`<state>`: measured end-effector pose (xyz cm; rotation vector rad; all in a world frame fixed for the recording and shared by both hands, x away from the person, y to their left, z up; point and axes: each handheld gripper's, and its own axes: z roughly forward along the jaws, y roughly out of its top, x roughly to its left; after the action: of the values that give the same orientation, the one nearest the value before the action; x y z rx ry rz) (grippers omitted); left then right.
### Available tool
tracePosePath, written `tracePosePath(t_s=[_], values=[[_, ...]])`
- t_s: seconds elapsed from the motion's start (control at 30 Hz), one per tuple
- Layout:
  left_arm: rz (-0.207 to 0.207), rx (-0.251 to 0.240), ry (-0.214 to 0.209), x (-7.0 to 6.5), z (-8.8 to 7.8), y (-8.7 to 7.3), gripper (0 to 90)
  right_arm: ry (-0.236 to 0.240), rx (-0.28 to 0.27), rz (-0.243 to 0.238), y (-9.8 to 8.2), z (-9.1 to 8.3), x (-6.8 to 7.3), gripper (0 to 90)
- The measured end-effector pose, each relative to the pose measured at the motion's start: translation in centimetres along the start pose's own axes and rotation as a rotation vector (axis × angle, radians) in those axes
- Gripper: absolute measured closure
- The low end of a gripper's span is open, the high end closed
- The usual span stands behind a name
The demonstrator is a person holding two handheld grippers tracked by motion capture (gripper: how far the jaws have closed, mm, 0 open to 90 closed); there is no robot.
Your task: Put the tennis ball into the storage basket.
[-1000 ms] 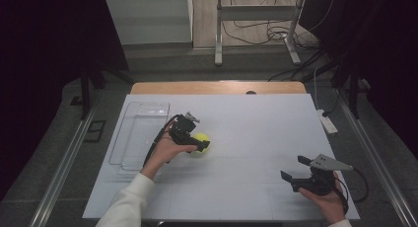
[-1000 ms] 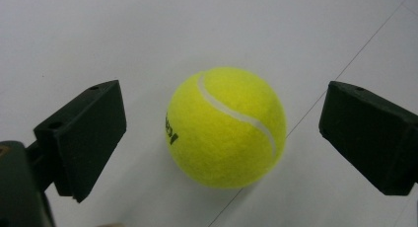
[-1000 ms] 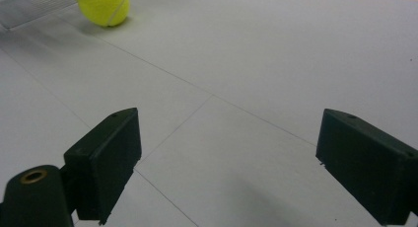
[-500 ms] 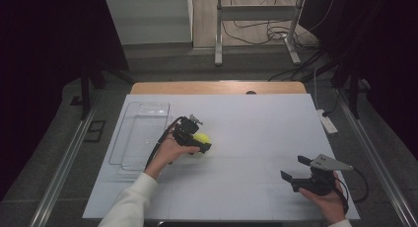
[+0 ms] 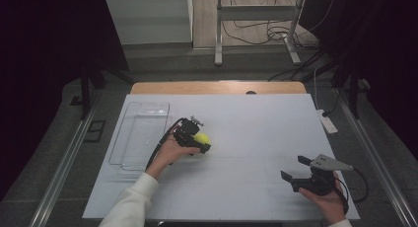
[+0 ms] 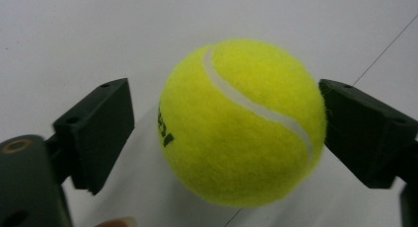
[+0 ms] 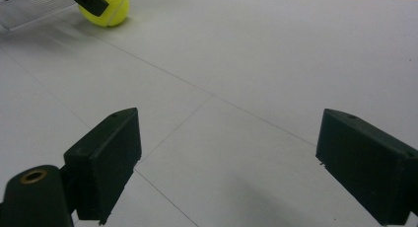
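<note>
A yellow tennis ball (image 6: 241, 121) is seen lying on the white table (image 5: 256, 123), a little left of the table's middle and just right of a clear plastic tray (image 5: 140, 135). The ball is flanked by the 2 black jaws of the left gripper (image 5: 197, 140), which is held by the person's left hand (image 5: 170, 153) reaching in from the lower left.

In the left gripper view the jaws have just been closing with the ball between them. The jaw at the right of that view is pressed up against the ball's felt, or is a hair from it; a narrow strip of table is left showing between the ball and the jaw at the left. The ball is therefore bracketed but not yet clamped, and it is resting on the table surface. A white curved seam and part of a dark printed mark are shown on its face.

The right gripper (image 5: 300, 170) is held near the table's lower right corner, well apart from the ball. Its jaws are spread wide, with nothing but bare table between them. In the right gripper view the ball (image 7: 108, 7) is seen far off at the upper left, with a jaw of the left gripper in front of it.
</note>
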<state>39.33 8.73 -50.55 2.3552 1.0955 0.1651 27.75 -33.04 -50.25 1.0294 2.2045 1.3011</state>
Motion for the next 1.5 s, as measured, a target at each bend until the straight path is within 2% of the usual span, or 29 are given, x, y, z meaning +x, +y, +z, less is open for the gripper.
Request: tracePosePath(t_s=[0.03,0.13,0.5,0.87,1.17,1.5], values=[[0.000,-0.002,-0.016,0.0,0.0,0.0,18.4,-0.002,0.002,-0.001,0.0,0.0,0.0,10.2],[0.001,-0.013,-0.024,-0.1,-0.1,0.0,26.1,-0.002,0.002,0.000,0.0,0.0,0.0,10.2],[0.004,-0.021,-0.025,0.0,-0.6,0.0,27.0,-0.004,0.002,0.001,0.0,0.0,0.0,10.2],[0.010,-0.108,-0.018,-0.2,-2.2,0.0,27.0,-0.004,-0.003,0.002,0.0,-0.1,0.0,10.2],[0.017,-0.138,-0.019,-0.4,-3.0,-0.1,27.0,-0.008,-0.003,0.000,0.0,-0.1,0.1,10.3],[0.001,-0.200,-0.011,-0.2,-4.6,-0.1,27.0,-0.006,-0.005,0.001,0.0,-0.1,0.1,10.4]])
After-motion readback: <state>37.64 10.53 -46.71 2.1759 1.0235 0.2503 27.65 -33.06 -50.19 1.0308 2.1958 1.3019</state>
